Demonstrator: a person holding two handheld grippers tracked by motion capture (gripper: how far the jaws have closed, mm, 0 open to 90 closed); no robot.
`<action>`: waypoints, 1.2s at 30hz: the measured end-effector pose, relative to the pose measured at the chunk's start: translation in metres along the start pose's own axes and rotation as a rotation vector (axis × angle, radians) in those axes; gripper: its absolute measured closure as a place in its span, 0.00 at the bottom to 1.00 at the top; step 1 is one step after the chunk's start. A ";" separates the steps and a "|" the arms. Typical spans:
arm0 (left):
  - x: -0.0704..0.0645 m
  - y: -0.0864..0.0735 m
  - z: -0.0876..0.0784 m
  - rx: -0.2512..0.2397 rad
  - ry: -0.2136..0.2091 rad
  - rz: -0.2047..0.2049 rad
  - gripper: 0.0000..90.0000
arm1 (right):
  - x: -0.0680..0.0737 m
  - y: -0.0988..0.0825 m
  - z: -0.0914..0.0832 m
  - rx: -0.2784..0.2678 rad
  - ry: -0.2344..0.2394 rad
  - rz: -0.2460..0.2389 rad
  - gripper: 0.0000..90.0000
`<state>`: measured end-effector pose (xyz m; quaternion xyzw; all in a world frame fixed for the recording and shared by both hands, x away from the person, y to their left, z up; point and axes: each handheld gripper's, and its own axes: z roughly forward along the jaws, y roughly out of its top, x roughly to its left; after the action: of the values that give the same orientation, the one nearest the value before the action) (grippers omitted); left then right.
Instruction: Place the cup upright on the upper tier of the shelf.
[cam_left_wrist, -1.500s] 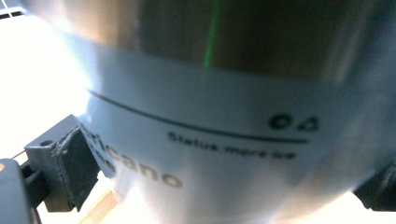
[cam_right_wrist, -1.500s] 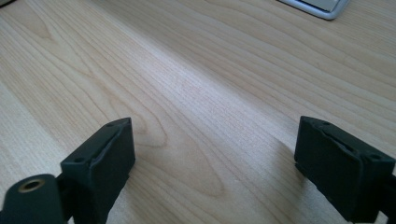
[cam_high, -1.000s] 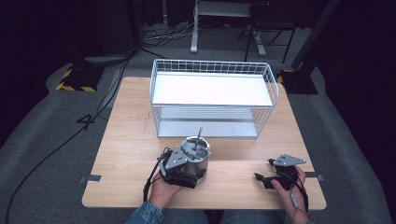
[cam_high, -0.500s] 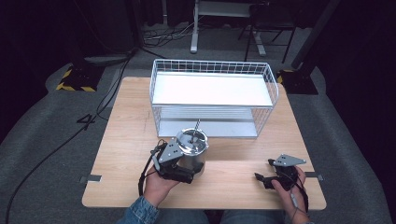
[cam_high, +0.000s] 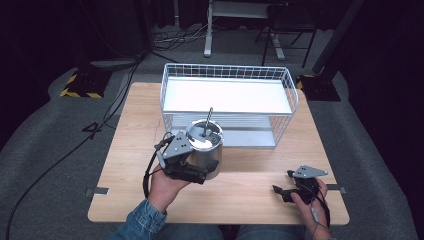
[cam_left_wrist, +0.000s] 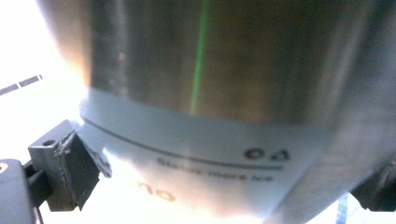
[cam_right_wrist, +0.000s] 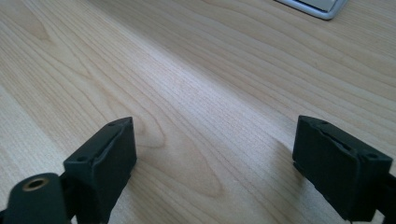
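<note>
tongs: 2, left tongs (cam_high: 196, 170), right tongs (cam_high: 280, 190) | steel canister (cam_high: 204, 150): 1 | rod standing in canister (cam_high: 208, 120): 1 | white wire basket (cam_high: 227, 75): 1 | wooden counter (cam_high: 135, 125): 1 | hands: 2, left hand (cam_high: 165, 185), right hand (cam_high: 310, 200)

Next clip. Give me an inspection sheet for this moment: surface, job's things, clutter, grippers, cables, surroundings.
Surface: wooden table, bare wood between the right gripper's jaws.
Job's things: steel canister with a rod standing in it, in front of the white wire basket.
Clutter: nothing seen.
Grippers: left gripper clamped on the canister; right gripper open, low over the table.
Cables: one trails from each gripper; more on the floor.
Surroundings: grey carpet, dark room, a desk frame behind.
</note>
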<state>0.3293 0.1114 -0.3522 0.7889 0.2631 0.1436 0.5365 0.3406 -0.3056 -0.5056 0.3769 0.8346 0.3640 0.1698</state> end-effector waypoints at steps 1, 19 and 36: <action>0.001 0.005 -0.001 -0.006 -0.006 0.001 0.04 | 0.000 0.000 0.000 0.000 0.000 0.000 0.15; 0.015 0.080 -0.001 -0.030 -0.041 0.031 0.04 | 0.000 0.000 0.000 0.000 0.000 0.000 0.15; 0.043 0.133 0.020 -0.042 0.012 -0.011 0.04 | 0.000 0.000 0.000 0.000 0.000 -0.002 0.15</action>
<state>0.4095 0.0820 -0.2396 0.7751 0.2675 0.1510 0.5522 0.3406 -0.3057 -0.5056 0.3762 0.8348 0.3640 0.1704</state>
